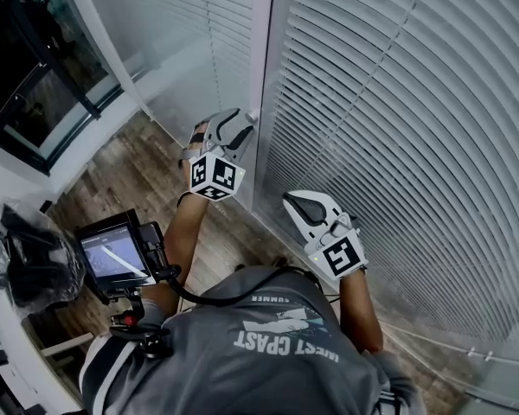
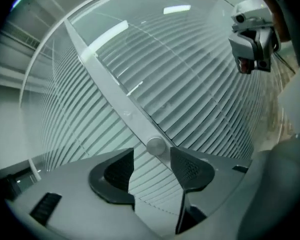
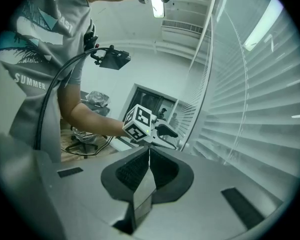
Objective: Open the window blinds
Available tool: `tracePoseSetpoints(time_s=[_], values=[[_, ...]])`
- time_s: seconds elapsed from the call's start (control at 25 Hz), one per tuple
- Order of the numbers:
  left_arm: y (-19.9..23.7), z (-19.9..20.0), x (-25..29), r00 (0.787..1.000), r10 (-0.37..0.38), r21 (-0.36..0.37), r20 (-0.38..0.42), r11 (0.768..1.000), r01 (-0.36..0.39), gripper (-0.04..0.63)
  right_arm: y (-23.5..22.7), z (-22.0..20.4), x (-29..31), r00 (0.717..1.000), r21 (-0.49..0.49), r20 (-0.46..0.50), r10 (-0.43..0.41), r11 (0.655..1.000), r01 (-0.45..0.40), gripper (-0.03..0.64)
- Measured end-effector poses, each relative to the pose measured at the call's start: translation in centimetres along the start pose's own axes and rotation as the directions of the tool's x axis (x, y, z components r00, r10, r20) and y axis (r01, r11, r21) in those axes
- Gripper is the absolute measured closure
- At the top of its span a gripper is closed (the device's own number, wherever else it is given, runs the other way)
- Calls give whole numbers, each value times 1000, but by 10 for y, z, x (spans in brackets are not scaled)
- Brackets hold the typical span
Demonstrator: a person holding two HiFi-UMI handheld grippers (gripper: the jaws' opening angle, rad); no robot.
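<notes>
Left gripper (image 2: 152, 156) jaws apart; wand (image 2: 115, 96) round tip between them, ungripped; closed blind slats (image 2: 205, 94) behind.

Left gripper (image 2: 152, 159) jaws apart (right gripper (image 3: 149, 156) jaws together)

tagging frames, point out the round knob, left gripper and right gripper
round knob (image 2: 156, 145), left gripper view, centre of its face
left gripper (image 1: 231, 124), head view, between its open jaw tips
right gripper (image 1: 294, 203), head view, tips of its shut jaws
</notes>
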State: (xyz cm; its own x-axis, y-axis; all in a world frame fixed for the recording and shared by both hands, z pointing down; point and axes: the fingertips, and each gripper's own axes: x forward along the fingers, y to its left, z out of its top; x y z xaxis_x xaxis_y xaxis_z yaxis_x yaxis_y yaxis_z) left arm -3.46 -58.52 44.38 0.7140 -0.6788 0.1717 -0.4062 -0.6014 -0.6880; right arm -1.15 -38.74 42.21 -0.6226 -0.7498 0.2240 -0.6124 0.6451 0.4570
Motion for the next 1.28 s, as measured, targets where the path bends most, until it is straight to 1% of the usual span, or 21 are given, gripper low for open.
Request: tracePoseSetpoints(time_s=[0.2, 0.28, 0.4, 0.52, 0.56, 0.6, 0.64, 0.68, 0.76, 0.84, 0.88, 0.92, 0.96, 1.0, 1.04, 1.08, 1.12, 1.16, 1.2, 1.24, 1.28], values=[[-7, 18, -3, 997, -73, 51, 24, 996, 71, 378, -1, -2, -4, 1000, 6, -13, -7, 1000, 7, 612], [-5, 20, -1, 999, -46, 63, 27, 997, 44, 453, 1, -2, -4, 1000, 5, -14, -6, 1000, 6, 612], [1, 21, 1, 999, -20, 48, 35, 999, 19, 466, -2, 1, -4, 1000, 7, -8, -4, 1000, 4, 612], [3, 23, 1, 998, -22, -90, 62, 996, 28, 469, -4, 2, -5, 1000, 10, -6, -6, 1000, 6, 612], [4, 23, 0, 995, -35, -198, 93, 979, 53, 471, -3, 3, -6, 1000, 8, -4, -4, 1000, 4, 612], [5, 23, 0, 988, -47, -338, 145, 936, 94, 471, -2, 3, -7, 1000, 6, -2, -2, 1000, 2, 612], [7, 22, -1, 976, -52, -496, 209, 855, 152, 471, 0, 2, -7, 1000, 6, 0, 1, 1000, -1, 612], [8, 19, -1, 960, -45, -644, 277, 732, 220, 471, 2, 1, -6, 1000, 7, 2, 3, 1000, -3, 612], [12, 13, -1, 920, -2, -835, 392, 418, 357, 471, 4, 1, -5, 1000, 6, 3, 9, 1000, -9, 612], [17, 11, 1, 883, 64, -882, 465, 125, 455, 471, 3, 4, -2, 1000, 3, 5, 16, 1000, -16, 612], [18, 10, 2, 872, 92, -876, 481, 23, 481, 471, 4, 5, -1, 1000, 1, 6, 20, 1000, -20, 612], [16, 7, 4, 868, 106, -871, 485, -29, 490, 469, 4, 4, 0, 1000, 0, 8, 22, 1000, -22, 612], [13, 5, 5, 870, 97, -874, 483, -14, 486, 469, 5, 3, 1, 1000, 0, 10, 23, 1000, -23, 612], [9, 5, 5, 878, 64, -880, 474, 76, 470, 469, 5, 2, 1, 1000, 1, 11, 22, 1000, -22, 612], [5, 7, 4, 894, 13, -871, 447, 233, 432, 464, 6, 2, 1, 1000, 3, 11, 19, 1000, -20, 612], [3, 9, 2, 921, -39, -820, 389, 441, 365, 444, 5, 1, 0, 1000, 4, 10, 16, 1000, -16, 612], [3, 10, 1, 952, -70, -703, 299, 659, 269, 418, 4, 2, -2, 1000, 5, 7, 13, 1000, -13, 612], [4, 9, -1, 978, -71, -522, 197, 837, 166, 414, 3, 2, -4, 1000, 7, 3, 9, 1000, -9, 612], [6, 8, -1, 993, -50, -316, 108, 945, 82, 414, 1, 3, -5, 1000, 9, -1, 6, 1000, -6, 612], [7, 8, 0, 999, -29, -130, 46, 991, 34, 414, 0, 3, -6, 1000, 14, -5, 4, 1000, -4, 612], [5, 9, 3, 1000, -19, 5, 10, 1000, 19, 414, 0, 2, -6, 1000, 17, -9, 3, 1000, -2, 612]])
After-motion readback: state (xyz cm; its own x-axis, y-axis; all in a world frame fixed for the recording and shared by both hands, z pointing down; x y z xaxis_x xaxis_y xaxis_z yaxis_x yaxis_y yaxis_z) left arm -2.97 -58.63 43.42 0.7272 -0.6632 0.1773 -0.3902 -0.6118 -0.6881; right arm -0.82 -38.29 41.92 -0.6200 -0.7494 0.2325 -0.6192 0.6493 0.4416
